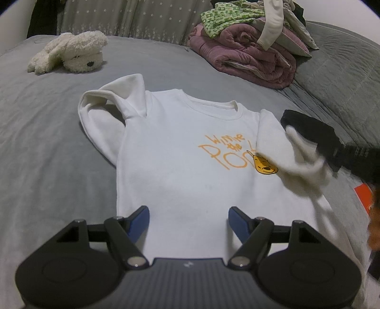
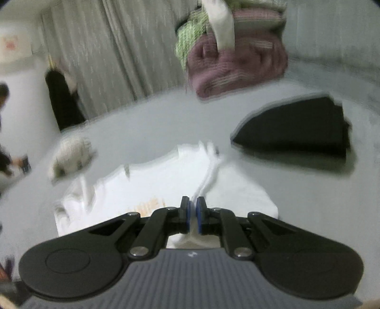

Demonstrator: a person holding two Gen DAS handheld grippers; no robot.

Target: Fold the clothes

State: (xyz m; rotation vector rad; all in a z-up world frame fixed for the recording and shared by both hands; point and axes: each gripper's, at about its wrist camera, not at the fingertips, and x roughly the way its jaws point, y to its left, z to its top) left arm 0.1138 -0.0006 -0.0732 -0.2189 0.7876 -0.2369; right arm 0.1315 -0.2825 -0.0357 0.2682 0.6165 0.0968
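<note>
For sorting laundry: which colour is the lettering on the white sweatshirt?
Orange lettering, clearest in the left wrist view.

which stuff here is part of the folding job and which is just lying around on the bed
Part of the job:
- white sweatshirt
- its sleeve, pinched in the right gripper
- left gripper, open over the hem

Just lying about:
- plush dog
- pink quilt with loose clothes on top
- black folded garment

One white sweatshirt [image 1: 180, 161] on the bed [image 1: 47, 147], one plush dog [image 1: 71, 51], one folded black garment [image 2: 299, 128], one heap of bedding and clothes [image 1: 249, 42], two grippers.
</note>
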